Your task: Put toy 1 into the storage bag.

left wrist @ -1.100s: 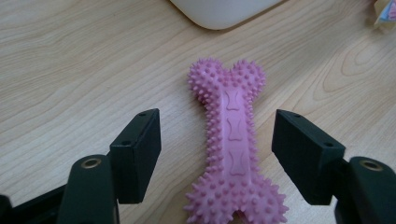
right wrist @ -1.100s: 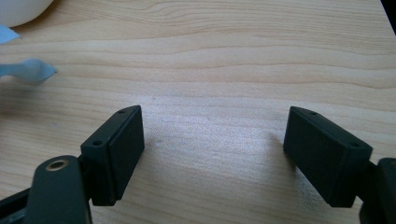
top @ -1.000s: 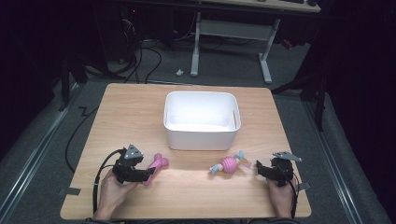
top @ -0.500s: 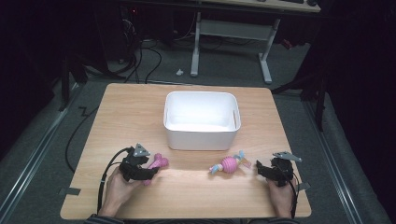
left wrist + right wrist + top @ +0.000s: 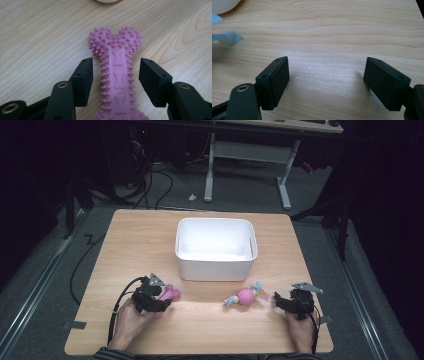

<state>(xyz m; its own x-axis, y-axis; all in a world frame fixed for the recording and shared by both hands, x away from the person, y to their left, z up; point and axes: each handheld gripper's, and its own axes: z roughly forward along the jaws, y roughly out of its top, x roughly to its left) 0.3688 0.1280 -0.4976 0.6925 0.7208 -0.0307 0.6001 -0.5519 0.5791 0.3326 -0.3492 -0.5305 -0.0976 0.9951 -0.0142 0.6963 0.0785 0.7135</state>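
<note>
Little of the work looks done so far: the white rectangular plastic bin (image 5: 216, 249) at the far middle of the light wooden bench (image 5: 125, 240) appears empty, and both toys lie on the bench near its front wall.

The left tool (image 5: 115, 75) sits at the near left, its jaws spread on either side of the pink spiky rubber bone toy (image 5: 117, 72). The shaft of the bone lies between the jaws with a gap on each side, so nothing is pinched yet. The bone rests flat on the wood, its knobbed end pointing toward the bin.

The right tool (image 5: 325, 80) waits at the near right, jaws spread over bare wood and holding nothing. The pink ball toy with pale blue rope ends (image 5: 245, 296) lies between the two tools, just left of the right one.

Judging by this, closing on the bone, lifting it and carrying it to the bin all remain, and likewise for the ball toy.
</note>
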